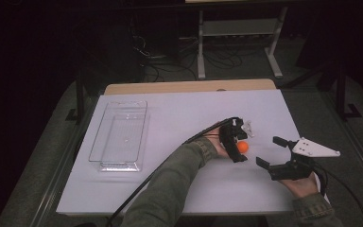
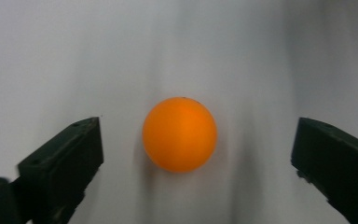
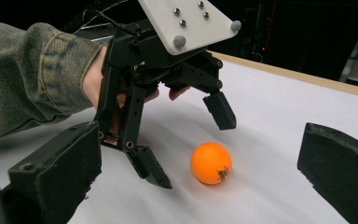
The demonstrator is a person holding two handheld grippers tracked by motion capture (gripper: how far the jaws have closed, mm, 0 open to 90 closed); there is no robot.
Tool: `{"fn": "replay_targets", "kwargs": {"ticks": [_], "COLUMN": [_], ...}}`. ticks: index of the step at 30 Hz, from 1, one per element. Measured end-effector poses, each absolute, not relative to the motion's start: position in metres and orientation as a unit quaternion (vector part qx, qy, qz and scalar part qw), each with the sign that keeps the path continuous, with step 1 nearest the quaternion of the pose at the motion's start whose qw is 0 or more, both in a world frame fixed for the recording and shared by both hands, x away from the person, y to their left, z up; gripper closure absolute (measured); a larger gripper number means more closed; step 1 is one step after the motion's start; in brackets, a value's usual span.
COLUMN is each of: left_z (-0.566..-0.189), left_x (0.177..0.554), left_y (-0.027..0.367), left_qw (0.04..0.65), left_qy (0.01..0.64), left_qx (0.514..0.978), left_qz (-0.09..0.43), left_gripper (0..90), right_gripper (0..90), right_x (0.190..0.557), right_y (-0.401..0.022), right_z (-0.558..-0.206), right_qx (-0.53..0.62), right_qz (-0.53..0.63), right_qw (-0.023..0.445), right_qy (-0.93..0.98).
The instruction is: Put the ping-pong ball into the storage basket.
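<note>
I see the white table (image 1: 170,189) spread under both my claws, its bare surface running well beyond them on every side; far off to the left of the left claw, near the table's left edge, lies the clear plastic tray (image 1: 119,135), long and shallow, well apart from anything I am holding.

My left claw (image 1: 236,142) hangs over the table with its jaws pointing down, a green sleeve (image 1: 170,184) trailing behind it toward the near edge; its jaws stand wide and released, gripping nothing. In the left gripper view the two black jaws rise at either side with bare table between each of them and the ball; neither pad touches it.

My right claw (image 1: 276,153) sits just to the right of the left one, near it but apart, its grey three-cornered plate on top; its jaws are likewise spread and released, with nothing between them.

The orange ball (image 2: 180,134) rests on the table directly below the left claw, centred in the gap between its jaws; from the right gripper view I see the ball (image 3: 211,163) sitting on the white surface between the left claw's two lowered fingertips, closer to the nearer one, and ahead of my right claw's own jaws; a small dark mark shows on its side.
</note>
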State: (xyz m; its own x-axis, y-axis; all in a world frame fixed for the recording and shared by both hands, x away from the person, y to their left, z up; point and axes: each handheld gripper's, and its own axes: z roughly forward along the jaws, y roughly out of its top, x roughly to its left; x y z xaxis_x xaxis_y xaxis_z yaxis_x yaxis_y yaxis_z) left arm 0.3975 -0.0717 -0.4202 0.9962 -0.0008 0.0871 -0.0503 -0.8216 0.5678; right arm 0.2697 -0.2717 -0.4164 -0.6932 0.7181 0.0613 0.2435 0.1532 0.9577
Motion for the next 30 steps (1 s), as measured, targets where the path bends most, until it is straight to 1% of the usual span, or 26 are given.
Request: {"fn": "replay_targets", "kwargs": {"ticks": [3, 8, 16, 21, 26, 30], "left_z": [-0.4198, -0.422, -0.4241, -0.425, -0.4263, -0.4273], "left_x": [0.3982, 0.3989, 0.4017, 0.4032, 0.4037, 0.4049], "left_y": [-0.0717, -0.0725, -0.0721, -0.0717, -0.0718, -0.0713], "left_qw": [0.308, 0.299, 0.297, 0.297, 0.296, 0.297], "left_qy": [-0.014, -0.018, -0.007, -0.006, -0.006, -0.004], "left_qx": [0.95, 0.953, 0.954, 0.954, 0.954, 0.954], "left_qz": [0.041, 0.043, 0.041, 0.041, 0.037, 0.036], "left_gripper": [8.2, 13.2, 16.3, 24.3, 29.0, 35.8], "right_gripper": [0.0, 0.0, 0.0, 0.0, 0.0, 0.0], "right_x": [0.2697, 0.2696, 0.2698, 0.2695, 0.2696, 0.2692], "right_y": [-0.2716, -0.2719, -0.2713, -0.2715, -0.2714, -0.2709], "right_z": [-0.4165, -0.4166, -0.4172, -0.417, -0.4171, -0.417], "right_qx": [0.329, 0.329, 0.327, 0.327, 0.327, 0.327], "right_qz": [0.561, 0.561, 0.558, 0.559, 0.559, 0.559], "right_qw": [0.212, 0.212, 0.212, 0.211, 0.211, 0.211], "right_qy": [0.73, 0.73, 0.732, 0.732, 0.732, 0.733]}}
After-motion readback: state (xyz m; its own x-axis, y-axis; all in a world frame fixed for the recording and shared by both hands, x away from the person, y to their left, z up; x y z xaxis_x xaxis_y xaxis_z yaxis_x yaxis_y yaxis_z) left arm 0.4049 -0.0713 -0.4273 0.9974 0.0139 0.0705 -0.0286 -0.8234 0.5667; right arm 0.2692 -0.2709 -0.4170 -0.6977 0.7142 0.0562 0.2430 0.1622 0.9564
